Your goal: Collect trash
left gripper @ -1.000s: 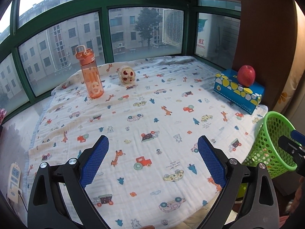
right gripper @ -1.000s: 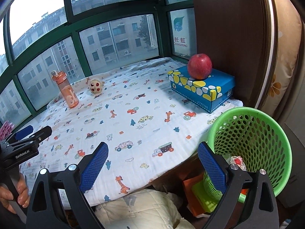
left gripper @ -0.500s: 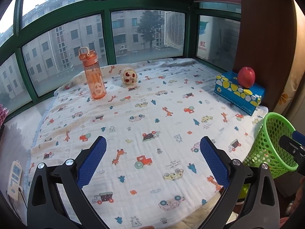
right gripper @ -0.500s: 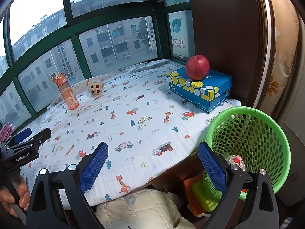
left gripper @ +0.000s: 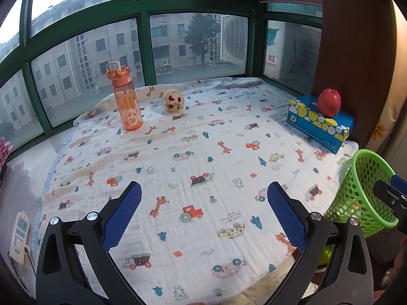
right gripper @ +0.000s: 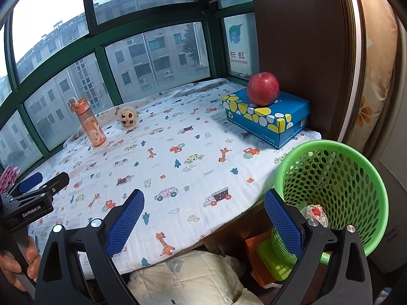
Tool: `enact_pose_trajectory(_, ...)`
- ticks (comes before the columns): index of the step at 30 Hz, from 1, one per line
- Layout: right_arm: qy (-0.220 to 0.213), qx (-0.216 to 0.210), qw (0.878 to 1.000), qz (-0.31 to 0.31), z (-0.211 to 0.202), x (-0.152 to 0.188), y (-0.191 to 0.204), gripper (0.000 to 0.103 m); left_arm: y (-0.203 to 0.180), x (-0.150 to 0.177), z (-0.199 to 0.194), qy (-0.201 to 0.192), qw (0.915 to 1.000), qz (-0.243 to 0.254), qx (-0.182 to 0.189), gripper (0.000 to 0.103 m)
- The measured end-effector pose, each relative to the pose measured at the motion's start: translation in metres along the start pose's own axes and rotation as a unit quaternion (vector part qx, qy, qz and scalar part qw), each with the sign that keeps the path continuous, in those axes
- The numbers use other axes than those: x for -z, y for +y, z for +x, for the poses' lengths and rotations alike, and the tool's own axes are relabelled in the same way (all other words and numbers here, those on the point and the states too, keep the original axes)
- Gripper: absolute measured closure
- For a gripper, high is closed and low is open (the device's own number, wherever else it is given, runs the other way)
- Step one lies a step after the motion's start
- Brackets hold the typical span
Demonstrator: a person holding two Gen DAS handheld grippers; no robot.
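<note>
Both hand-held grippers hang empty: the left hand-held gripper [left gripper: 203,212] has its blue pads spread wide above the near part of the cloth, and the right hand-held gripper [right gripper: 202,219] stands just as wide over the near right corner, its right pad in front of the green perforated plastic basket [right gripper: 356,157]. From here I judge we are between picks. Down in that basket lies a crumpled white wrapper with a red spot [right gripper: 315,212], so some trash is already in. On the surface, covered by a white cloth printed with cars and giraffes [left gripper: 203,152], the one thing I read as trash is the small crumpled cream ball with red marks [left gripper: 173,102], far back by the window, just beside the tall orange translucent water bottle [left gripper: 126,99]. It stands apart from the bottle, not touching. The red apple [right gripper: 263,89] rests on the blue tissue box with yellow and white spots [right gripper: 267,117] at the right, and I would leave both alone.

The next move, as I see it, calls for a long reach forward with the left hand-held gripper, keeping the pads apart, coming down on the ball from the right side so the bottle is not knocked, then closing gently since the thing looks soft and light
</note>
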State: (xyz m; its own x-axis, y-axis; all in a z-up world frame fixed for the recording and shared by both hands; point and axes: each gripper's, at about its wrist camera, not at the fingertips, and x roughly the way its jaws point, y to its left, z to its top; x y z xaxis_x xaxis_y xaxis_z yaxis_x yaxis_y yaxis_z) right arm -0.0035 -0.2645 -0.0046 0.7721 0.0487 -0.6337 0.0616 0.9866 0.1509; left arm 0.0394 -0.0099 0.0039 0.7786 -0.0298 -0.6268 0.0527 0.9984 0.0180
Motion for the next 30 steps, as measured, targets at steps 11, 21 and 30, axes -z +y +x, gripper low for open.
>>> enact_pose_trajectory(11,0.001,0.000,1.000,0.001,-0.0001,0.0011,0.0000,0.011,0.0001,-0.0007,0.0010,0.001,1.0000,-0.001,-0.002,0.005)
enact_pose_trajectory(21,0.001,-0.002,1.000,0.002,0.0007,0.0021,0.0002,0.011,-0.0008,0.0004,0.0011,0.002,1.0000,-0.001,-0.001,0.005)
enact_pose_trajectory(30,0.002,-0.001,1.000,0.003,0.0011,0.0028,0.0007,0.011,-0.0011,0.0023,0.0024,0.004,1.0000,-0.002,-0.002,0.005)
